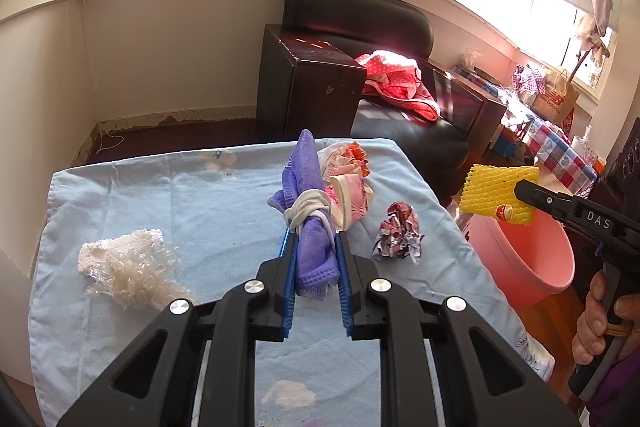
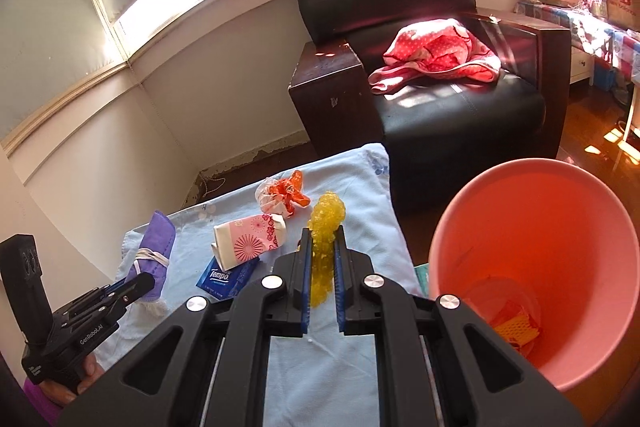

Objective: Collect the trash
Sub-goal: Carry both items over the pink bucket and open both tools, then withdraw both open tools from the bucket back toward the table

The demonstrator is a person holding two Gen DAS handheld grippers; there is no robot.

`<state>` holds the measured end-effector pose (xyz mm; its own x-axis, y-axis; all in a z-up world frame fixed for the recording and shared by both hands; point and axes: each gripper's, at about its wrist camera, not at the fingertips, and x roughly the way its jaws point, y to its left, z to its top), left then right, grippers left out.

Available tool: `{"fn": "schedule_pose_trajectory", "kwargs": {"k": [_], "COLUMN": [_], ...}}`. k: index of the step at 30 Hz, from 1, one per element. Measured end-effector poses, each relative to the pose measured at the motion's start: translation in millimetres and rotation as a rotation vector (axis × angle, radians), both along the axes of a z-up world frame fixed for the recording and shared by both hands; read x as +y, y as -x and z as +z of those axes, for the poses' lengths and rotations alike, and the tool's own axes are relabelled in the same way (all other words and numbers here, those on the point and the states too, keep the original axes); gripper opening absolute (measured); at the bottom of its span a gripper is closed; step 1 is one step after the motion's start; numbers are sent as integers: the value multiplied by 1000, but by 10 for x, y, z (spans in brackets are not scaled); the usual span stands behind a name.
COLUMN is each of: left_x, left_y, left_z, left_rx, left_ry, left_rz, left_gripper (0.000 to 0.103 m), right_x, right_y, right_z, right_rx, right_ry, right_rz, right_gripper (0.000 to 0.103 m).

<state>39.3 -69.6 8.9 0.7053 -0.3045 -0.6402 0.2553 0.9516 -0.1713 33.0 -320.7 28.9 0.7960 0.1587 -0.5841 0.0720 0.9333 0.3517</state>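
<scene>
My left gripper [image 1: 314, 243] is shut on a rolled purple face mask [image 1: 310, 211] with white ear loops, held above the light blue cloth [image 1: 200, 203]; it also shows in the right wrist view [image 2: 154, 253]. My right gripper [image 2: 322, 241] is shut on a yellow foam fruit net [image 2: 325, 231], seen in the left wrist view [image 1: 498, 191] above the pink bin's near rim. The pink bin [image 2: 532, 255] stands right of the table with yellow and clear trash at its bottom [image 2: 516, 327].
On the cloth lie clear bubble wrap [image 1: 128, 267], a crumpled dark red wrapper [image 1: 398, 233], a pink-white carton [image 2: 250, 239], an orange-white wrapper [image 2: 280, 197] and a blue Tempo tissue pack [image 2: 226, 275]. A black armchair [image 2: 440, 87] with a red cloth stands behind.
</scene>
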Motion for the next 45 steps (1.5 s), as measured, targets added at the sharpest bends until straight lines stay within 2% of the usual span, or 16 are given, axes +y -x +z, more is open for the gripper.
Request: {"fn": "schedule_pose_trajectory", "kwargs": {"k": [5,10,18,28,33,38,40,42,43,44,45], "left_x": [-332,-802,-1607,-2432,-2666,-2711,-2714,-2699,-2690,-2679,-2666], "left_y": [63,137,171,-33,-109,-151,-146,-135,-131,-128,-134], "left_z": [90,167,163,3,-120,-167,-155,-138,-131,-126,-126], "left_rx": [-9,-27,-13,53,64,61,41,20,14,13,15], "left_ry": [8,-7,-6,-26,-75,-83,-95,-98,-99,-100,-98], "left_rz": [-63,-169,-330,-488,-507,-502,-499,-498,-498,-500,-500], "left_gripper": [17,17,17,17,17,20,29,44,46,48,51], "right_x": [-294,-596,-937,-1067,-1038,-1049,-1074,-1099,-1107,-1113,-1113], "right_y": [237,474,670,625,560,514,501,483,476,466,462], "right_z": [27,-17,-188,-395,-476,-531,-552,-576,-588,-600,-616], "right_rx": [-7,7,54,113,140,165,171,177,181,184,188], "right_ry": [41,90,110,126,161,164,145,126,120,116,114], "right_rz": [-88,-175,-252,-243,-225,-225,-230,-229,-227,-227,-228], "right_gripper": [10,10,10,10,10,10,10,11,11,14,22]}}
